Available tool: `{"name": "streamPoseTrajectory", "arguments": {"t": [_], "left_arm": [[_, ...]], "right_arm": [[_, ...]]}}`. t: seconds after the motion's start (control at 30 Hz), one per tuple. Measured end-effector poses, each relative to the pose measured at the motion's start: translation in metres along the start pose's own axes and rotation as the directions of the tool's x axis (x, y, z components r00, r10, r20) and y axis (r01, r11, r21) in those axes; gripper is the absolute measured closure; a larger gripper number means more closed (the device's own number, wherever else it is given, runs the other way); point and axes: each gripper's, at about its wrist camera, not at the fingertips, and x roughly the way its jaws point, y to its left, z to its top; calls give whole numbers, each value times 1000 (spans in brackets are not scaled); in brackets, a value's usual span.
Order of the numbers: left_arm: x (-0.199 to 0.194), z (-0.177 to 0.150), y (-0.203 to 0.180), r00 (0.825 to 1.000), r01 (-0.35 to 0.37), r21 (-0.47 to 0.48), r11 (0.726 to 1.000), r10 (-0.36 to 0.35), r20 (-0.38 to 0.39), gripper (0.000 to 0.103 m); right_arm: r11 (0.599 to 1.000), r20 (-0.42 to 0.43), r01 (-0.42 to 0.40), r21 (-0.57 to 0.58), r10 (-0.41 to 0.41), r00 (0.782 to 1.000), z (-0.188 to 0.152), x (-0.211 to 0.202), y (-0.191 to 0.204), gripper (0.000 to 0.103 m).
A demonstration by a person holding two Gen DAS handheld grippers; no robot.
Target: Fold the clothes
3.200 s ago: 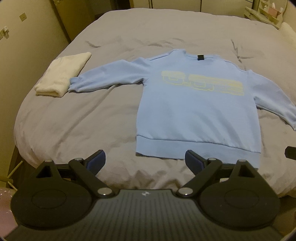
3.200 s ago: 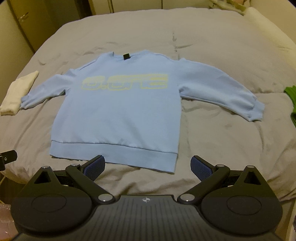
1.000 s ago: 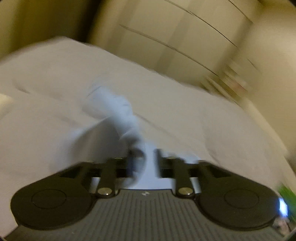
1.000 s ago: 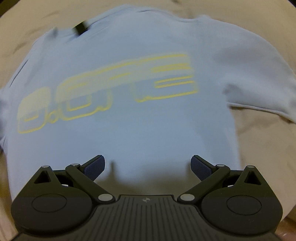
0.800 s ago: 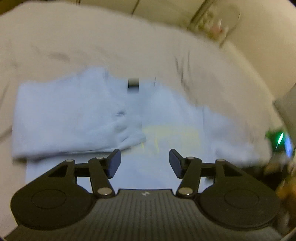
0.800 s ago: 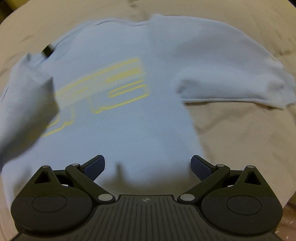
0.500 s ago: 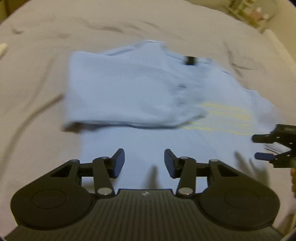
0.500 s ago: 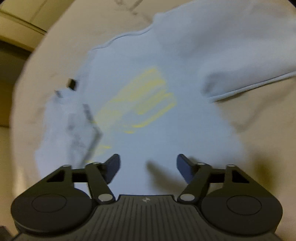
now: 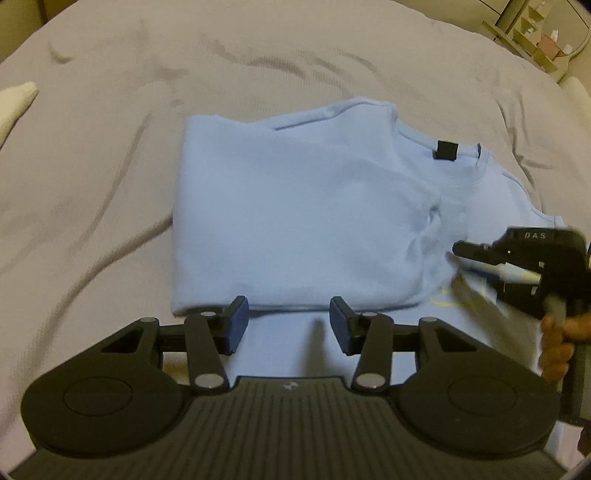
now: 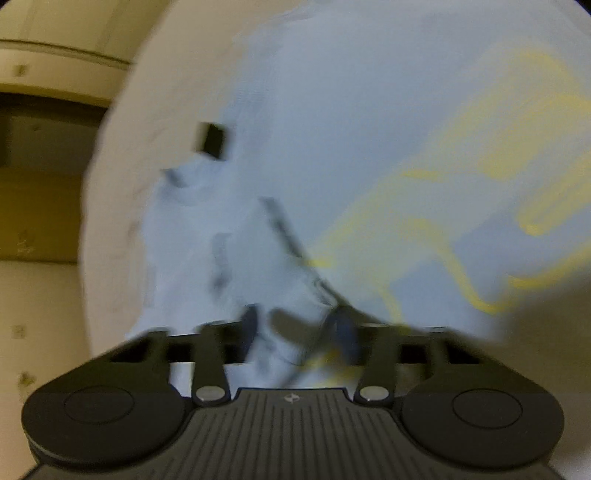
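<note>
A light blue sweatshirt (image 9: 295, 229) with yellow lettering lies on the grey bed (image 9: 110, 110). Its left sleeve is folded across the chest, cuff end near the middle (image 9: 428, 236). My left gripper (image 9: 288, 325) is open and empty, just above the lower edge of the folded sleeve. My right gripper (image 9: 476, 258) shows in the left wrist view at the right, right at the cuff. In the blurred right wrist view my right gripper (image 10: 295, 328) has its jaws partly apart with the sleeve cuff (image 10: 288, 332) between them. The black neck tag (image 9: 446, 150) shows.
A folded cream cloth (image 9: 14, 103) lies at the left edge of the bed. Shelves and a mirror (image 9: 546, 33) stand at the far right. A wall and a dark gap (image 10: 37, 147) show beside the bed in the right wrist view.
The left gripper carried the left sleeve across the chest, let it go and drew back. The right gripper moved left to the cuff and narrowed its jaws around it.
</note>
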Motion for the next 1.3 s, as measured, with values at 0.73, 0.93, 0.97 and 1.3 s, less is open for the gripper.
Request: {"name": "streamPoseTrajectory", "arguments": {"t": [0.73, 0.93, 0.97, 1.3], "left_arm": [[20, -17, -23, 996, -83, 75, 994, 86, -37, 62], [13, -17, -36, 991, -117, 100, 988, 123, -51, 65], [9, -18, -42, 991, -118, 119, 986, 125, -52, 63], [-1, -65, -125, 988, -18, 262, 965, 57, -140, 60]], "right_arm": [[934, 226, 324, -150, -287, 931, 8, -115, -40, 91], [905, 199, 394, -157, -362, 911, 2, -124, -49, 86], [906, 213, 396, -148, -362, 908, 2, -129, -51, 85], [922, 189, 387, -8, -378, 906, -5, -196, -112, 73]]}}
